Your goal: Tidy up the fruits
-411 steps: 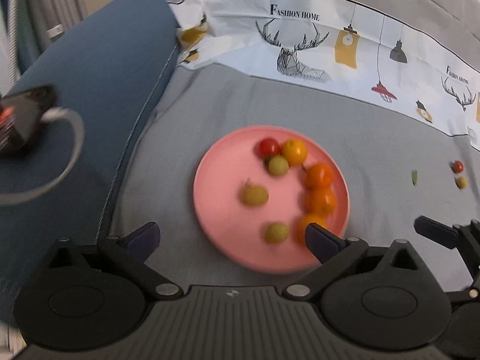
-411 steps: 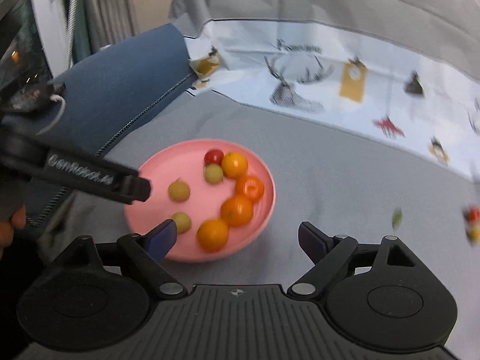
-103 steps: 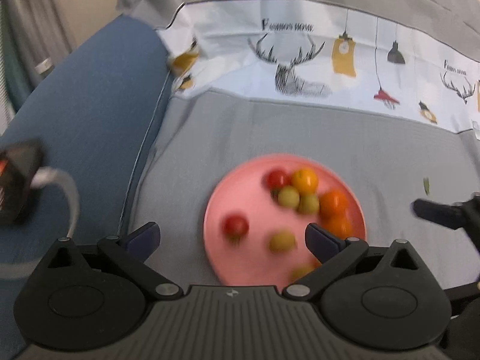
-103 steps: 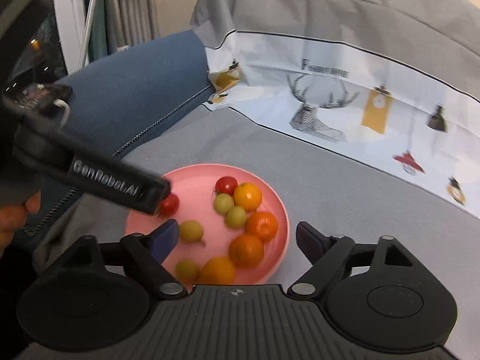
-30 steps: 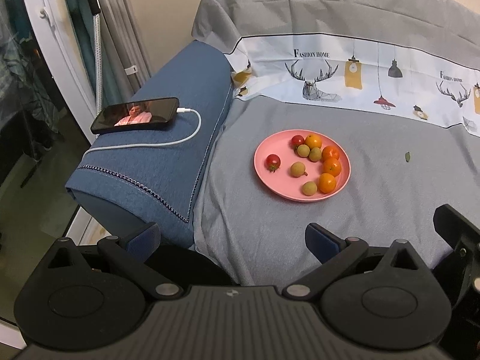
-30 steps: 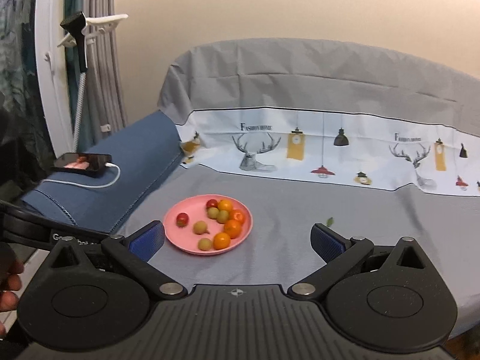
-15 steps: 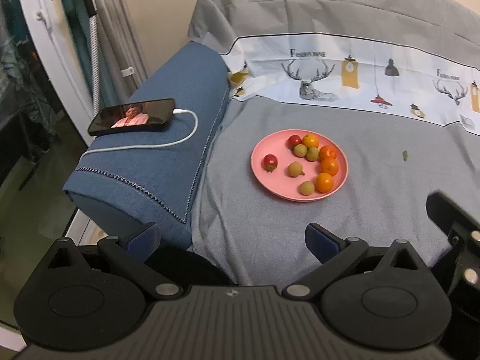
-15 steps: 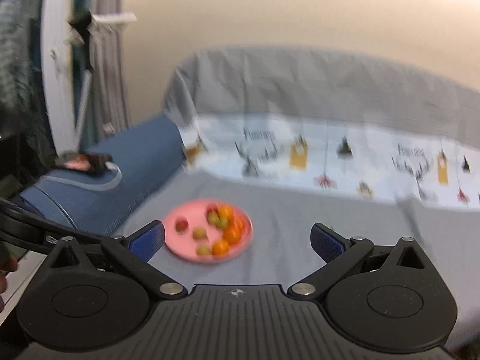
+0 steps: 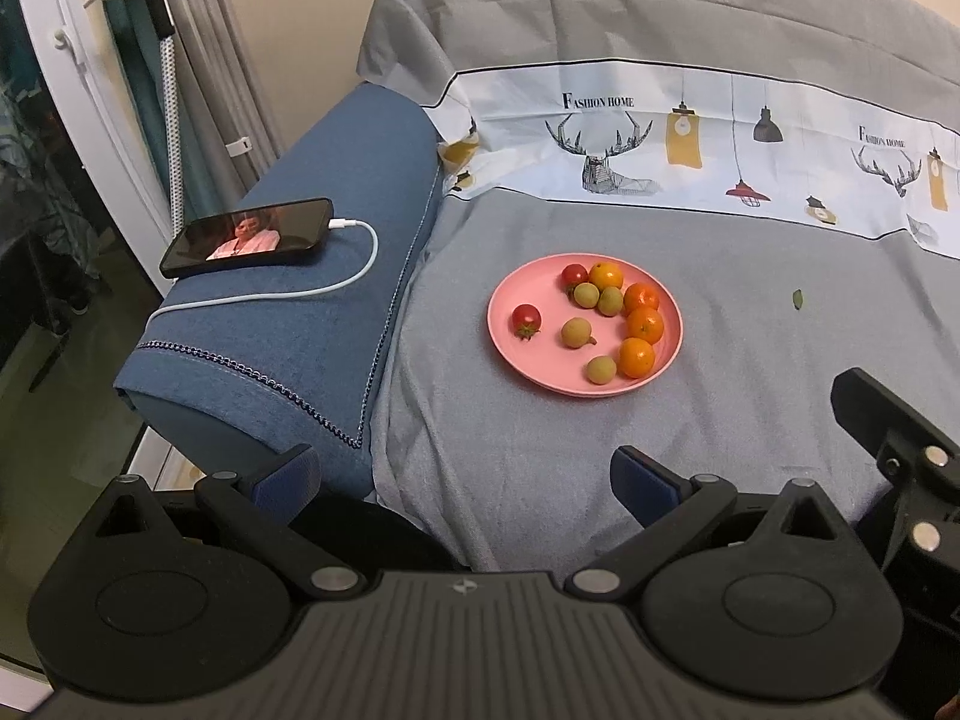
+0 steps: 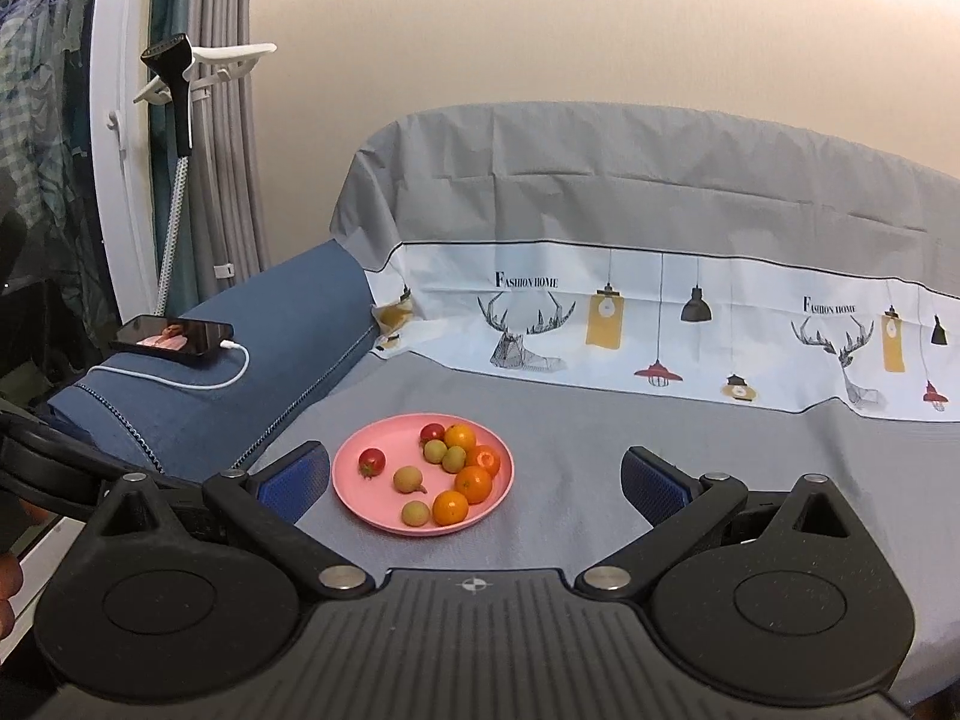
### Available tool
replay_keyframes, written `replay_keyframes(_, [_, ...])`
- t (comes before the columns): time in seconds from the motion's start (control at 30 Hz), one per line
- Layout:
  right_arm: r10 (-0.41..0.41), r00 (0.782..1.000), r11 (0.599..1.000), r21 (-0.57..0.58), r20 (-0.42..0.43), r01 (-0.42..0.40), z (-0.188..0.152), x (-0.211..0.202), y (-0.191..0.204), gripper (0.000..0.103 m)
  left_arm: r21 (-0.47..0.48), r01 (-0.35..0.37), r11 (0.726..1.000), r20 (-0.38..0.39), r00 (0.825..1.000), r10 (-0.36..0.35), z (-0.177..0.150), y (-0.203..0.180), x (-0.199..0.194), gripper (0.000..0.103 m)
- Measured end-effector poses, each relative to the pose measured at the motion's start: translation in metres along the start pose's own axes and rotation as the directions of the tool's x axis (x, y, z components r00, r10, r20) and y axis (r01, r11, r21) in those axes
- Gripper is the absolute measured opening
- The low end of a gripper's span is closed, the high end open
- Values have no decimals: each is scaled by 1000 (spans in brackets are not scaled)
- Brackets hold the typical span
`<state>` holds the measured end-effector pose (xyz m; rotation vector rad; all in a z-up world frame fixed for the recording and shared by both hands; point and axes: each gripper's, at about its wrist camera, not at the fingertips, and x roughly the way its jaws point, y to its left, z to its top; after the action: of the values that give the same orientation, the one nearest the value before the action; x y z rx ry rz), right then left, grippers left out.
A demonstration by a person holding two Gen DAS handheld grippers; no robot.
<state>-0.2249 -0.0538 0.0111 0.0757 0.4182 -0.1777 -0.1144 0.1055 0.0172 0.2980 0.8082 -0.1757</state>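
Counting the pink plate (image 9: 516, 354) on the grey sofa cover (image 9: 750, 420), you have two red tomatoes, four oranges, four green fruits. Your left gripper (image 9: 465, 477) and right gripper (image 10: 474, 477) gape wide, holding nothing. Only the left view shows a stray leaf (image 9: 797, 299).

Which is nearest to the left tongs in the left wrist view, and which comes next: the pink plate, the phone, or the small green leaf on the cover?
1. Pink plate: ahead of the left tongs, slightly right, on the grey cover.
2. Phone: farther back on the left, on the blue armrest.
3. Small green leaf: far right on the cover; it and the phone are too close to rank firmly.
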Motion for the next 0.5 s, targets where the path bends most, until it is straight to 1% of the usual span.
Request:
replay_keyframes(0.3, [-12,999,1000,2,-34,12,0,5,-1,102,-4,-7,1000,-12,1000,7,-1,0,1,103])
replay_keyframes(0.5, [-32,998,999,-39,-62,30,3,12,3,102,-21,-7,1000,-40,999,6,-1,3,6,103])
